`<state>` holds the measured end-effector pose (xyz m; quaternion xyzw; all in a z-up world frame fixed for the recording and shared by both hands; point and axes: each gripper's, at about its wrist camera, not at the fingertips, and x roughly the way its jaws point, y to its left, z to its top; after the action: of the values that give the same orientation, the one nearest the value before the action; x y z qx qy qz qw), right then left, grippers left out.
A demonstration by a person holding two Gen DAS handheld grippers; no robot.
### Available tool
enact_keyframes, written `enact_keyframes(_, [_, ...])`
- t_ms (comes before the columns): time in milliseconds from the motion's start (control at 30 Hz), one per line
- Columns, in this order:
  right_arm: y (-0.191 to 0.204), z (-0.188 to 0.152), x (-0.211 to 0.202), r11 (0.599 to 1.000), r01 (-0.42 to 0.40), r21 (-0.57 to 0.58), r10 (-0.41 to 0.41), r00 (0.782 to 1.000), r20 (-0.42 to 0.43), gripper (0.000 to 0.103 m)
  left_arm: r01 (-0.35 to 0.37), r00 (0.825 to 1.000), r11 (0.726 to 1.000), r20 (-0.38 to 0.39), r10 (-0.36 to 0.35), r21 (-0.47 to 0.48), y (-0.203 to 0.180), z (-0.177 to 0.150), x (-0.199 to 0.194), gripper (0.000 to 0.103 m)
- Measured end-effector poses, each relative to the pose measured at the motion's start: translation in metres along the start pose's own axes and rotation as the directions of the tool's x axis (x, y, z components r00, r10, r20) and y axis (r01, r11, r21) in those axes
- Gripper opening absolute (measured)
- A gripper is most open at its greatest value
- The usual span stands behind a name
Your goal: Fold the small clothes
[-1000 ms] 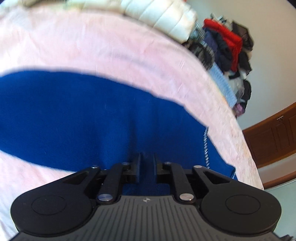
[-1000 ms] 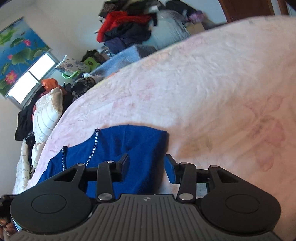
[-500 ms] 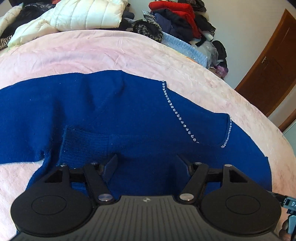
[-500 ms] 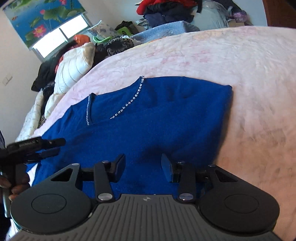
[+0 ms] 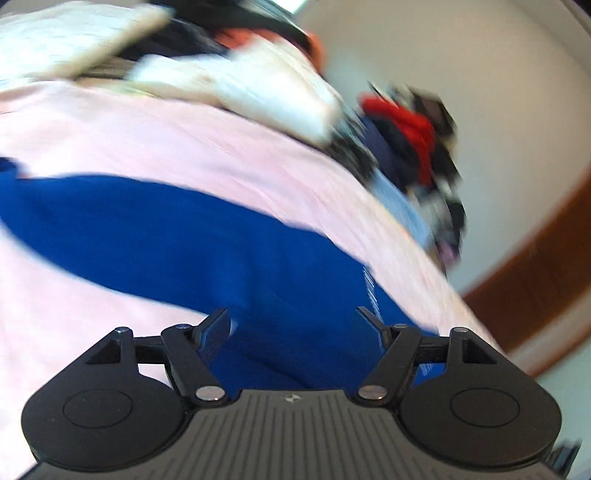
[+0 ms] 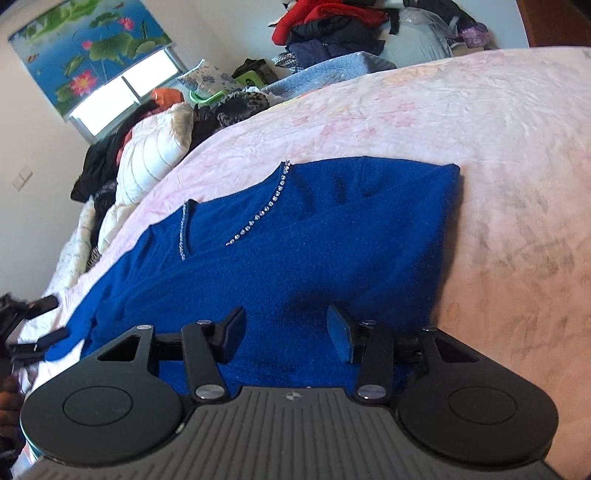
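A pink bedspread (image 6: 424, 122) with a faint floral print covers the bed and fills most of both views. On it lies the blue knit sweater (image 6: 314, 251), spread flat near the middle of the bed, with one side already folded over so that its right edge forms a straight line. In the left wrist view the same sweater (image 5: 184, 240) shows as a blurred blue band across the pink cover. Along the far edge of the bed sits a heap of clothes (image 6: 332, 26) in red, black and navy, a pale blue quilted blanket (image 6: 332, 68) and a cream padded jacket (image 6: 151, 162). On the wall behind hangs a window blind printed with lotus flowers (image 6: 88, 48).

The right gripper (image 6: 286, 328) hovers low over the near part of the sweater; its jaws are opening, with knit fabric seen under the gap but no pad pressing on it. The left gripper (image 5: 293, 325) stands over the sweater's lower edge, its jaws wide and still opening, nothing caught between them. That left gripper (image 6: 37, 325) also shows at the left border of the right wrist view, its black fingertips apart beside a sweater sleeve end. A row of small rhinestones (image 6: 258, 218) trims the sweater's V neckline.
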<state>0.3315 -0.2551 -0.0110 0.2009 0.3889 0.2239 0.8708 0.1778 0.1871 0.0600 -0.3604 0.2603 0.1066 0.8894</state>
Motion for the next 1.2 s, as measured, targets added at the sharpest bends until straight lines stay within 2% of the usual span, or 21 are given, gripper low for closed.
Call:
enact_keyframes(67, [0.002,0.001,0.001,1.000,0.004,-0.002,-0.004,1.000,-0.004,0.052,-0.068,0.993,0.986,0.081,0.081,-0.154,0.048,0.030,-0.027,0.074])
enact_keyframes(100, [0.003,0.001,0.002,1.000,0.009,-0.009,-0.009,1.000,-0.005,0.052,-0.073,0.988,0.967,0.116,0.104,-0.245,0.075,0.045,-0.039,0.075])
enact_keyframes(133, [0.004,0.001,0.002,1.000,0.014,-0.015,-0.014,1.000,-0.005,0.052,-0.060,0.983,0.937,0.144,0.116,-0.344,0.102,0.059,-0.049,0.080])
enact_keyframes(167, [0.006,0.000,0.002,1.000,0.019,-0.020,-0.019,1.000,-0.004,0.052,-0.049,0.976,0.894,0.167,0.137,-0.446,0.129,0.071,-0.058,0.082])
enact_keyframes(233, [0.009,-0.001,0.002,0.999,0.024,-0.025,-0.024,1.000,-0.002,0.055,-0.059,0.957,0.779,0.186,0.222,-0.624,0.178,0.090,-0.069,0.082])
enact_keyframes(267, [0.010,-0.002,0.003,0.999,0.023,-0.024,-0.023,1.000,0.000,0.058,-0.060,0.947,0.739,0.197,0.255,-0.671,0.196,0.096,-0.073,0.082])
enact_keyframes(333, [0.014,-0.002,0.004,0.999,0.025,-0.026,-0.025,1.000,0.002,0.064,-0.080,0.936,0.681,0.181,0.303,-0.728,0.224,0.105,-0.072,0.082])
enact_keyframes(400, [0.021,-0.003,0.006,0.998,0.040,-0.045,-0.040,0.999,0.001,0.071,-0.109,0.945,0.645,0.123,0.303,-0.756,0.241,0.111,-0.061,0.082])
enact_keyframes(433, [0.025,-0.004,0.008,0.997,0.051,-0.063,-0.051,0.999,-0.002,0.074,-0.109,0.952,0.641,0.105,0.286,-0.760,0.248,0.112,-0.054,0.082])
enact_keyframes(500, [0.037,-0.005,0.013,0.990,0.078,-0.118,-0.080,0.997,-0.013,0.085,-0.137,0.962,0.646,0.056,0.269,-0.751,0.254,0.115,-0.035,0.082])
enact_keyframes(600, [0.056,-0.008,0.025,0.972,0.120,-0.202,-0.130,0.991,-0.035,0.099,-0.171,0.959,0.630,0.020,0.284,-0.757,0.263,0.119,-0.019,0.082])
enact_keyframes(767, [0.079,-0.020,0.040,0.915,0.212,-0.343,-0.237,0.971,-0.033,0.100,-0.134,0.974,0.625,0.014,0.226,-0.769,0.266,0.121,-0.014,0.082])
enact_keyframes(833, [0.082,-0.024,0.040,0.900,0.226,-0.373,-0.253,0.967,-0.024,0.100,-0.093,0.981,0.624,0.038,0.192,-0.776,0.263,0.119,-0.019,0.082])
enact_keyframes(900, [0.081,-0.024,0.039,0.903,0.221,-0.368,-0.246,0.969,-0.023,0.100,-0.042,0.985,0.644,0.078,0.157,-0.764,0.260,0.119,-0.023,0.082])
enact_keyframes(967, [0.079,-0.022,0.038,0.906,0.215,-0.365,-0.240,0.970,-0.025,0.100,-0.033,0.981,0.654,0.100,0.165,-0.756,0.261,0.121,-0.026,0.082])
enact_keyframes(1033, [0.079,-0.022,0.038,0.903,0.215,-0.371,-0.241,0.970,-0.024,0.100,-0.018,0.984,0.642,0.099,0.146,-0.766,0.270,0.122,-0.021,0.082])
enact_keyframes(1100, [0.080,-0.023,0.037,0.902,0.215,-0.374,-0.240,0.971,-0.021,0.100,-0.002,0.990,0.599,0.081,0.111,-0.801,0.277,0.120,-0.017,0.082])
enact_keyframes(1133, [0.079,-0.024,0.037,0.903,0.215,-0.373,-0.240,0.971,-0.020,0.100,0.001,0.993,0.598,0.073,0.097,-0.802,0.276,0.119,-0.017,0.082])
enact_keyframes(1200, [0.079,-0.024,0.036,0.905,0.214,-0.368,-0.237,0.971,-0.019,0.100,0.002,0.996,0.624,0.058,0.069,-0.781,0.270,0.119,-0.019,0.082])
